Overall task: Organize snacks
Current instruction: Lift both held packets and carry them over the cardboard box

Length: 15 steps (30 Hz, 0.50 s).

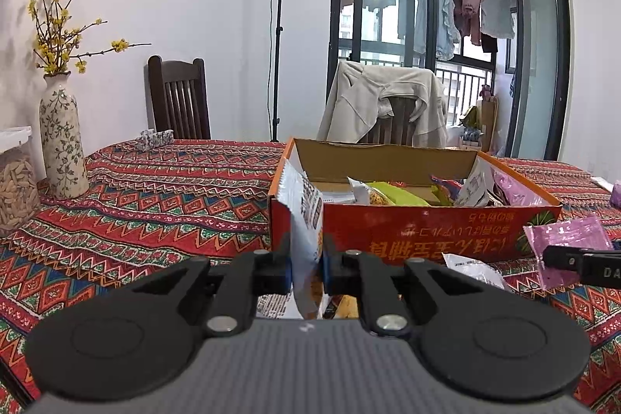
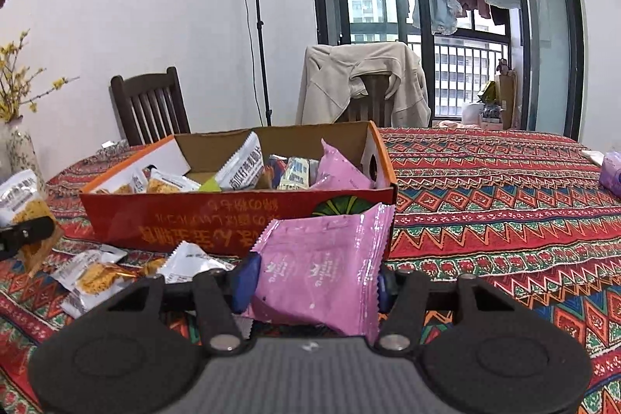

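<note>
A long orange-red cardboard box with its top open stands on a table spread with a red zigzag-patterned cloth, its printed long side facing both cameras. Inside lie mixed snack packets, white, yellow-green and pink, several leaning on the walls.

The left gripper is clamped tight on a white foil snack packet with orange print, held upright on edge just before the box's near left corner; the packet's top rises above the box rim.

The right gripper has its blue-padded jaws pressed against both side edges of a flat pink plastic snack packet, gripping it across its width, raised in front of the box's near right corner. In the left wrist view the same pink packet shows at the right edge with the tip of the right gripper's black finger across it.

More small white-and-orange snack packets lie loose on the cloth along the box's near side, between the two grippers.

At the table's left edge stands a tall cream ceramic vase with a green leaf pattern holding yellow blossom twigs. Beyond the far edge are two dark wooden chairs, one draped with a beige jacket.
</note>
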Motion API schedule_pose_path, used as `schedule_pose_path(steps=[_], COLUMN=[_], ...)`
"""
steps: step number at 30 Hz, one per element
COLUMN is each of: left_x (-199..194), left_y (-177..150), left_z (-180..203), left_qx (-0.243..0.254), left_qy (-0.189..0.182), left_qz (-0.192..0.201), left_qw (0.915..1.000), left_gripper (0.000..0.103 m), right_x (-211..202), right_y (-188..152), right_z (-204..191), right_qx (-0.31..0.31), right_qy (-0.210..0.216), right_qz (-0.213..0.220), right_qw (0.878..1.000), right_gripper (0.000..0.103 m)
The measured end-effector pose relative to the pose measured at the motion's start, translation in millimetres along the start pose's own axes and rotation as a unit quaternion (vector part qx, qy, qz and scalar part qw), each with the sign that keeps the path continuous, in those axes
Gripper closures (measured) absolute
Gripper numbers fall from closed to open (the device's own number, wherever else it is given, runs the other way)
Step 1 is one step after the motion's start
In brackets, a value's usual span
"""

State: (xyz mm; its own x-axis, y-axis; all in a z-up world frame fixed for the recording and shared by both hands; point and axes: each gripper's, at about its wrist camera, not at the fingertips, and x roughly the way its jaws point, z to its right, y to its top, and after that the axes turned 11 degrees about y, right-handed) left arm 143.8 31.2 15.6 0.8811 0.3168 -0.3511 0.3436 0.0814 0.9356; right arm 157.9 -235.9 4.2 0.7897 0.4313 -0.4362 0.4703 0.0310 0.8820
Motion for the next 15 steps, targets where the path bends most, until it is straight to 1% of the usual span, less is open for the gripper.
schedule_pose_path(steps=[3,8,15], left_x=[-5.1,-14.7,-16.0], left_y=[4.9,18.9,40.5], left_z=[1.8,8.0,24.2], left_qx=[0.0,0.003,0.011], left_qy=[0.003,-0.007,-0.017], left_qz=[0.007,0.026,0.048], left_qw=[1.0,0.9996,0.9986], left_gripper=[0.089,0.089,0.089], right_x=[-6.6,-12.5,-11.2], right_y=[3.9,15.1,39.2], right_z=[-0.2,-3.9,-11.1], right_qx=[-0.002,-0.007,-0.019], right_qy=[0.004,0.013,0.023], right_qz=[0.009,0.023,0.048], right_qw=[1.0,1.0,0.998], right_gripper=[0.047,0.047,0.047])
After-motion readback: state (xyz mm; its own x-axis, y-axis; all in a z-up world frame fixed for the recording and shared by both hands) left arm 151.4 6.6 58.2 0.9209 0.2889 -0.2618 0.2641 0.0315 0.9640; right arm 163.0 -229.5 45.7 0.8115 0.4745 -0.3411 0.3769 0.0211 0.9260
